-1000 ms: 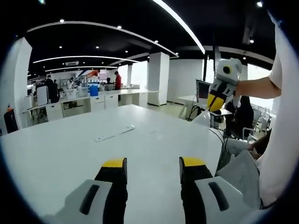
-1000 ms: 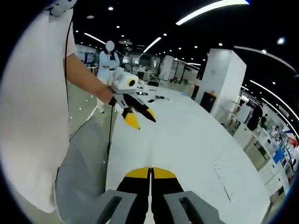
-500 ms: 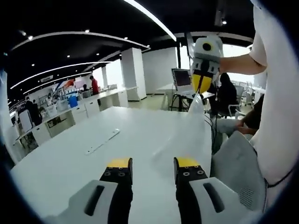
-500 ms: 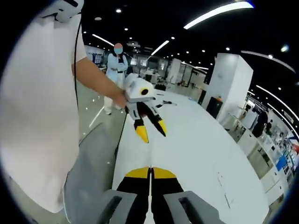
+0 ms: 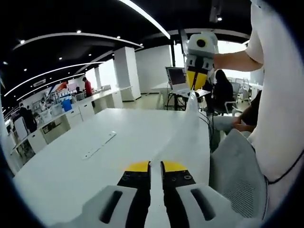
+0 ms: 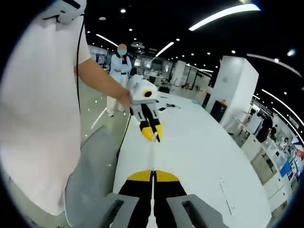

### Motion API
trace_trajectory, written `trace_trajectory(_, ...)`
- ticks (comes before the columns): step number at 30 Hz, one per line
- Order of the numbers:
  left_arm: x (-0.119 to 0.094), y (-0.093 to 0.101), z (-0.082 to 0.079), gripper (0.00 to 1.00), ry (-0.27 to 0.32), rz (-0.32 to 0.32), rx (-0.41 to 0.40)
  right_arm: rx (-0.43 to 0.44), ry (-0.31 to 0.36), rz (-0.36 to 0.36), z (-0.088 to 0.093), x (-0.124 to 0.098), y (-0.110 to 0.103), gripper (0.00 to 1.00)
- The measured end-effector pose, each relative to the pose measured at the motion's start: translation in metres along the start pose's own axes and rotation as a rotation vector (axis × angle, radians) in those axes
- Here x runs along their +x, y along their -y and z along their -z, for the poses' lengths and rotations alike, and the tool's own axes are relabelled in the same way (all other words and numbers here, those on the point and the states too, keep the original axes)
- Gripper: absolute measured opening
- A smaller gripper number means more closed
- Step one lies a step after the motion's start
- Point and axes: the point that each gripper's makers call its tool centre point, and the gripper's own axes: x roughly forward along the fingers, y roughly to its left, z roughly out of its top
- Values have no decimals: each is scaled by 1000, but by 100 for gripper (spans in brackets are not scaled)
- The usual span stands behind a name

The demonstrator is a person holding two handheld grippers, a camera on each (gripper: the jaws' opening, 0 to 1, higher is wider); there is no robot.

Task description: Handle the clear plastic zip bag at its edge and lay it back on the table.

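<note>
The clear plastic zip bag [image 5: 188,132] hangs above the white table [image 5: 71,166] as a faint see-through sheet, stretched between both grippers. In the left gripper view my left gripper [image 5: 155,166] is shut on the bag's lower edge. The right gripper [image 5: 193,88] pinches the upper edge at the top of that view. In the right gripper view the bag [image 6: 153,154] appears edge-on as a thin line. It runs from my shut right gripper [image 6: 153,173] up to the left gripper [image 6: 153,135], whose yellow tips are together on it.
A flat white strip [image 5: 99,145] lies on the table to the left, also seen as the strip [image 6: 224,190]. The person's white shirt and grey trousers [image 5: 235,175] are at the table's near edge. Desks, pillars, a monitor and people stand far behind.
The left gripper's jaws have gone from wide apart to shut on the bag's edge. The right gripper has stayed shut and holds the bag up.
</note>
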Motion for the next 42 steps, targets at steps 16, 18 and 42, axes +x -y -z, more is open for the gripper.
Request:
trace_trajectory(16,-6,14,-20,0,41,68,-57,79,-31,30,21,-3,12,0)
trace_trajectory(18,-6,14,-22,0,38,69,-59,85,-34,35,23,-3,13,0)
trace_trajectory(42,-8,23,-38,0,19,114,-81,160,-49,68,39,1,21,10)
